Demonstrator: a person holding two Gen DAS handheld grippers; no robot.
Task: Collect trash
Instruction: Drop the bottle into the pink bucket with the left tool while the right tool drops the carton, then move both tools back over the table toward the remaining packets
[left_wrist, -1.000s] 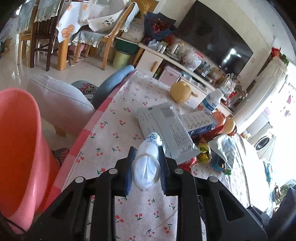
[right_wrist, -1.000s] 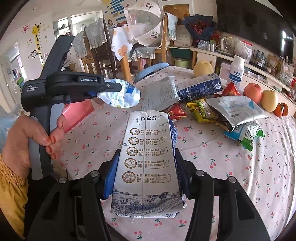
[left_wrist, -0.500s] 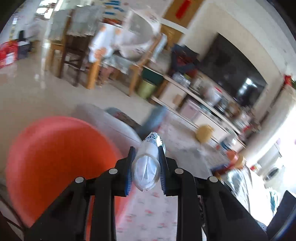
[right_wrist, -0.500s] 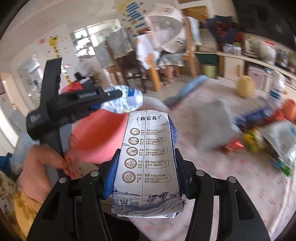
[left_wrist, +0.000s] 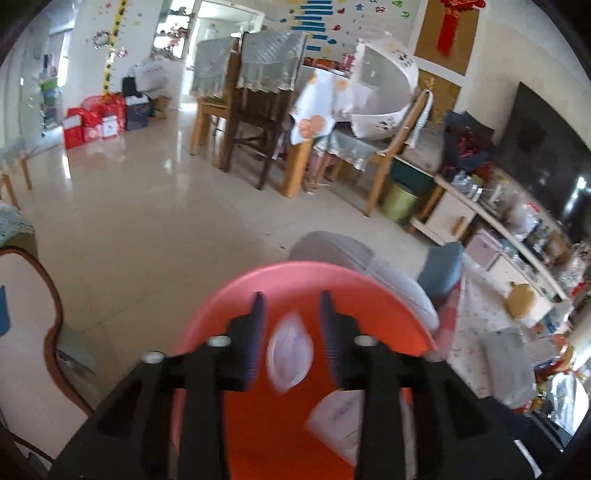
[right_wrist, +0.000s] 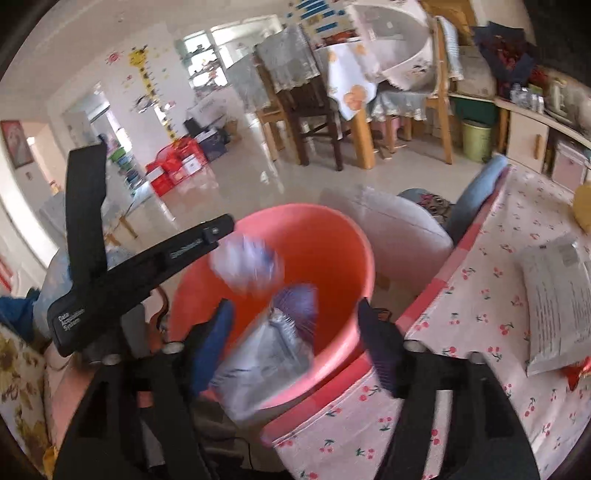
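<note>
Bottle (left_wrist: 290, 356): crushed plastic, blurred, loose between the left gripper's parted pads, over the bucket's mouth; it touches neither pad.
Carton (right_wrist: 271, 345): milk carton, blurred, tilted into the bucket between the right gripper's spread pads, free of both.
Bucket (right_wrist: 354, 258): pink-red, just beside the desk's edge; some pale paper lies inside.
Left gripper (left_wrist: 290, 325): jaws have just been opening, part open, gripping nothing.
Right gripper (right_wrist: 295, 343): jaws have just been opening, wide apart, gripping nothing.
Desk (right_wrist: 480, 306): cherry-print cloth; a grey packet (right_wrist: 557, 291) lies on it, well apart from the bucket.
</note>
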